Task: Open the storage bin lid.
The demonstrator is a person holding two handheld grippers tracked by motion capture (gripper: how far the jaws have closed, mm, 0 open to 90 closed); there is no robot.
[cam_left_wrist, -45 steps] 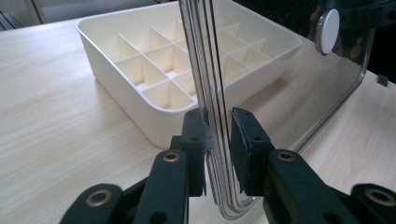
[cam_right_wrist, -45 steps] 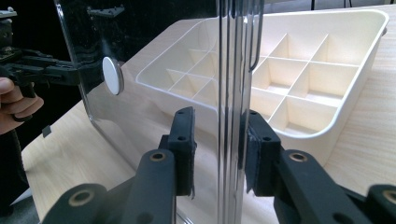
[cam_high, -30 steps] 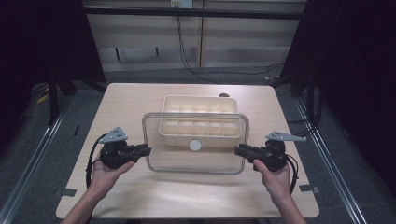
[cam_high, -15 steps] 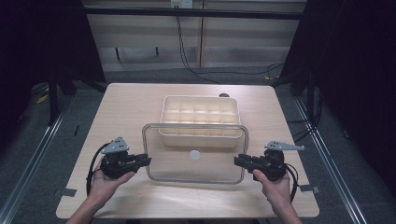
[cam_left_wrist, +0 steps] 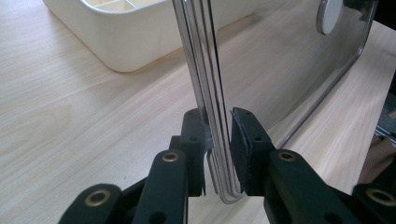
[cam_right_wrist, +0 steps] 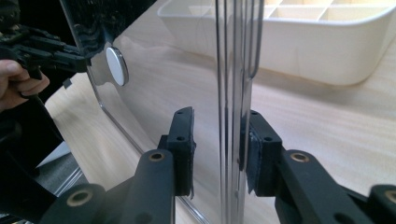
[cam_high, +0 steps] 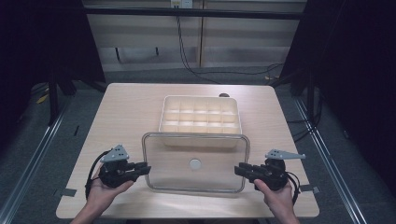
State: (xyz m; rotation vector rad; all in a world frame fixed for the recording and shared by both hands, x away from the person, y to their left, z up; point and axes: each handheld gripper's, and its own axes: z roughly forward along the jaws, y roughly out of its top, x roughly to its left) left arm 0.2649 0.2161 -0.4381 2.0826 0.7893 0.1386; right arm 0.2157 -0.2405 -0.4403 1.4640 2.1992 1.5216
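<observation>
Pinching the clear rectangular plastic lid [cam_high: 195, 163] at its two short edges, the left tongs [cam_high: 142, 169] and the right tongs [cam_high: 241, 170] are holding it between them, each pair pressed onto the rim; the lid is showing rounded corners, a raised border and a small white round disc [cam_high: 195, 164] at its middle; it is hanging above the near part of the pale wooden table [cam_high: 126, 112], its far edge overlapping the near wall of the cream plastic tray with many small compartments [cam_high: 201, 116]; beyond the table a grey floor [cam_high: 56, 140], black cables [cam_high: 187, 56] and dark curtains are showing.
</observation>
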